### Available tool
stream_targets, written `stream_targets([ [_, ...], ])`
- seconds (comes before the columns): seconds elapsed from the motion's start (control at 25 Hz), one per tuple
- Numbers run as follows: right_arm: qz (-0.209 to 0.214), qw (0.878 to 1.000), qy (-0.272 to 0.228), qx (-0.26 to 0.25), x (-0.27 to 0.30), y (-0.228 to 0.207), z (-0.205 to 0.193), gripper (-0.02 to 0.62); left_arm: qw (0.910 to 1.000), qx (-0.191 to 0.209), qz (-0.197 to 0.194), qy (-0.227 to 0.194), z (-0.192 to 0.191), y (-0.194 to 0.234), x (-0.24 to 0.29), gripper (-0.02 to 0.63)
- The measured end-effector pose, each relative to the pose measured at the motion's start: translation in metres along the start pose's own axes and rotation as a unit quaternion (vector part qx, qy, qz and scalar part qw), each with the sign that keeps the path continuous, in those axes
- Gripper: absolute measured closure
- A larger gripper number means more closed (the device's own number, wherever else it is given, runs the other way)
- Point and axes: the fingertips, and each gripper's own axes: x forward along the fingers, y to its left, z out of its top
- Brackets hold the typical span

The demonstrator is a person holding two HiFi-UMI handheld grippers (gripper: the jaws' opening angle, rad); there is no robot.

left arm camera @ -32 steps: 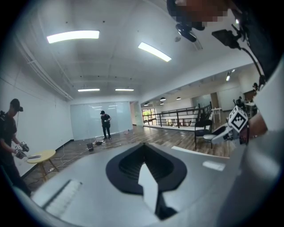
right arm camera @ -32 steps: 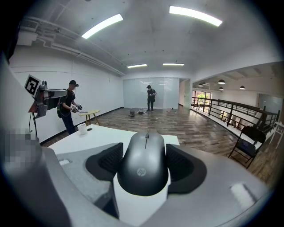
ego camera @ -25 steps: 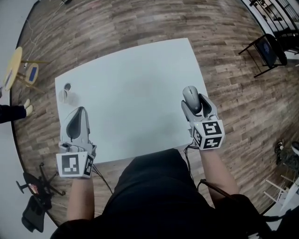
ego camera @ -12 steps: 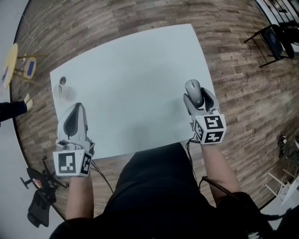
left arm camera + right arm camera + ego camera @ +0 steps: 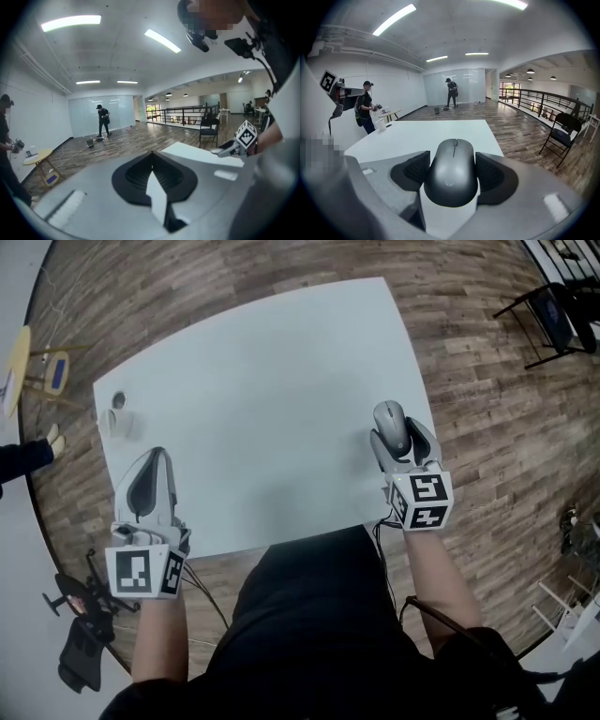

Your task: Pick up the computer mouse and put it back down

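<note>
**Head view, then each gripper view: mouse clamped on the right**

Head view: the right gripper [image 5: 401, 439] is at the 3 o'clock edge of the white table [image 5: 262, 399], with the grey computer mouse [image 5: 389, 420] between its jaws. The left gripper [image 5: 154, 465] is over the 8 o'clock edge. A white cup [image 5: 111, 422] stands near the 9 o'clock corner.

Left gripper view: the jaws meet with no gap and hold nothing.

Right gripper view: the jaws press the mouse's two sides, parted only by its width. Whether the mouse rests on the table or hangs clear cannot be told.
</note>
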Motion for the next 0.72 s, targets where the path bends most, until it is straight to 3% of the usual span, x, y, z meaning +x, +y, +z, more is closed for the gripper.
stream_targets([
  [0.72, 0.001, 1.000, 0.029, 0.004, 0.011, 0.001, -0.036, 0.291, 0.9995, -0.005, -0.013, 0.029, -0.013, -0.008, 0.009, 0.604],
])
